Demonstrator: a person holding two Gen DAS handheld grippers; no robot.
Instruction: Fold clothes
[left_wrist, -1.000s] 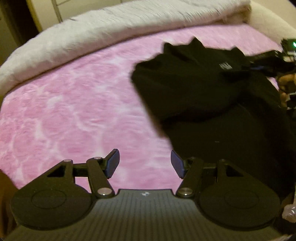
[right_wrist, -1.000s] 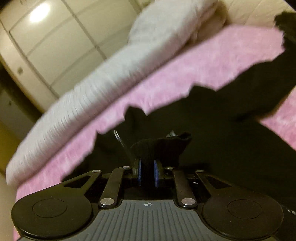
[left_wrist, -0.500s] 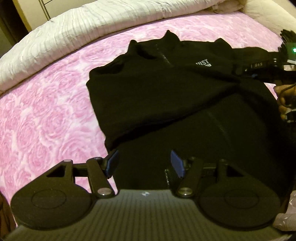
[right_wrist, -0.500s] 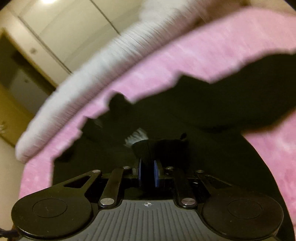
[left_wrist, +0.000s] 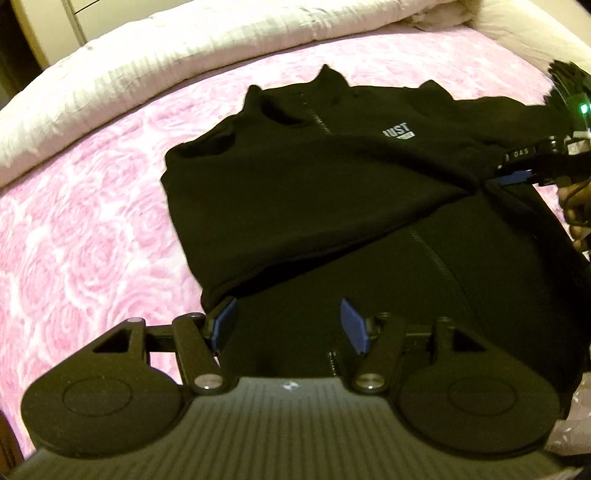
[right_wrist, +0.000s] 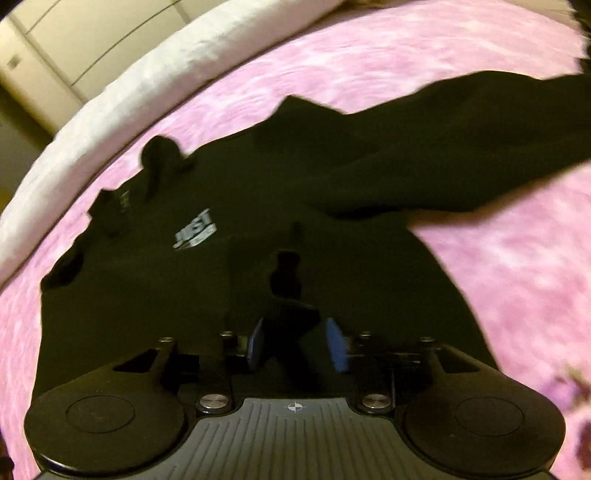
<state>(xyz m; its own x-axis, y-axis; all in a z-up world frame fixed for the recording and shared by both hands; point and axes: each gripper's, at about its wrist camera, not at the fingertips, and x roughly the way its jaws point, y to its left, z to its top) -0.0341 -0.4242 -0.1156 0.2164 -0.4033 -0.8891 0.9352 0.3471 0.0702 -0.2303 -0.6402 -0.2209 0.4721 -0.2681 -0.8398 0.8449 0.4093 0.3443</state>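
**Inspector A:** Location of the garment?

**Inspector B:** The black zip jacket (left_wrist: 332, 192) lies on the pink rose-print bed cover (left_wrist: 74, 229), centre of the left wrist frame, collar toward the white quilt (left_wrist: 147, 62) along the top. One sleeve is folded diagonally across the chest, its cuff ending at lower centre by the left gripper (left_wrist: 288, 325).

**Inspector A:** Left gripper condition?

**Inspector B:** Fingers spread wide, holding nothing. It hangs over the jacket's lower body, where a second ago it was over bare cover.

**Inspector A:** And the right?

**Inspector B:** The right gripper (right_wrist: 297, 343) shows at the right edge of the left wrist frame, at the jacket's far side. Half a second ago its fingers were clamped on a bunch of black fabric; now the blue pads (right_wrist: 336, 347) stand partly apart. Dark cloth sits between them, but I cannot tell whether it is gripped or merely lying there. The other sleeve trails to the upper right of the right wrist frame.

**Inspector A:** Significance?

**Inspector B:** In my judgement the right has just let go. One sleeve is folded in; the trailing sleeve remains.
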